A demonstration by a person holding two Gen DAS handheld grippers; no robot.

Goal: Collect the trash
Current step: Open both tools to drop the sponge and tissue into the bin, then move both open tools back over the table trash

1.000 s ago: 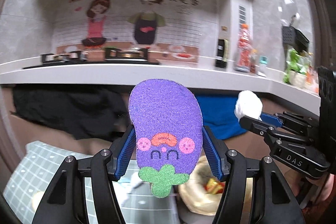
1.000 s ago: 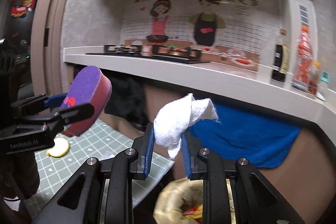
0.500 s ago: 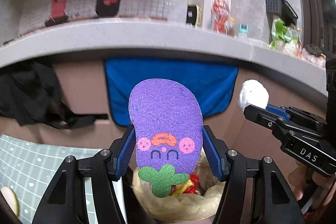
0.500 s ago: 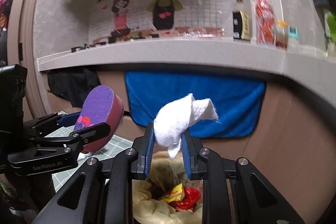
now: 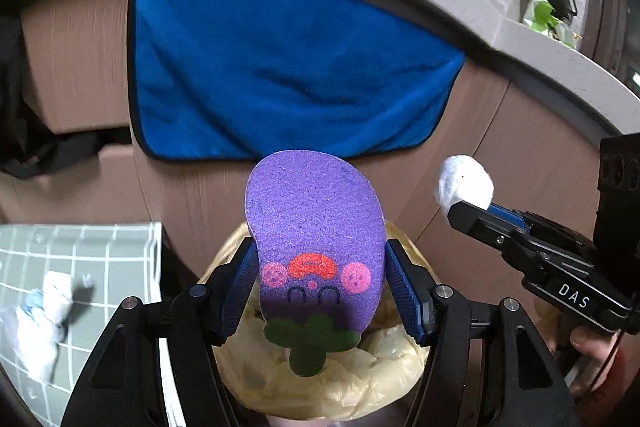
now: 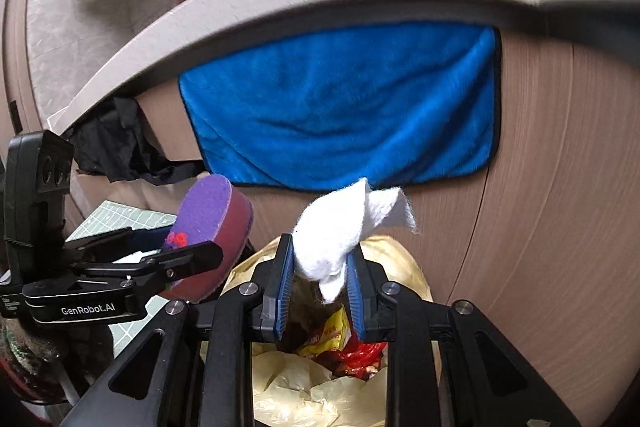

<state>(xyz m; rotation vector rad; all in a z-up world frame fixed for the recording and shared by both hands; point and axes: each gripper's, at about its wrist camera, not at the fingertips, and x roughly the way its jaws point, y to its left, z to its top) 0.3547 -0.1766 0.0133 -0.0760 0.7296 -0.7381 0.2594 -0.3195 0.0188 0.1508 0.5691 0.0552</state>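
My left gripper (image 5: 318, 281) is shut on a purple eggplant-shaped sponge (image 5: 314, 239) with a face and green stem, held above a trash bin lined with a yellowish bag (image 5: 320, 387). The sponge also shows in the right wrist view (image 6: 208, 223). My right gripper (image 6: 320, 275) is shut on a crumpled white tissue (image 6: 340, 231), held over the same bag (image 6: 304, 387), which holds red and yellow wrappers (image 6: 340, 343). The tissue shows in the left wrist view (image 5: 464, 183) to the right of the sponge.
A blue towel (image 5: 280, 67) hangs on the brown cabinet front under the grey countertop (image 5: 540, 59). A green grid mat (image 5: 60, 267) at left carries crumpled white tissue (image 5: 44, 315). Black cloth (image 6: 120, 143) hangs at left.
Both grippers have tilted down and moved toward the bin, still holding the sponge and tissue. The bag opening now sits directly under them; the wall picture has left the left wrist view.
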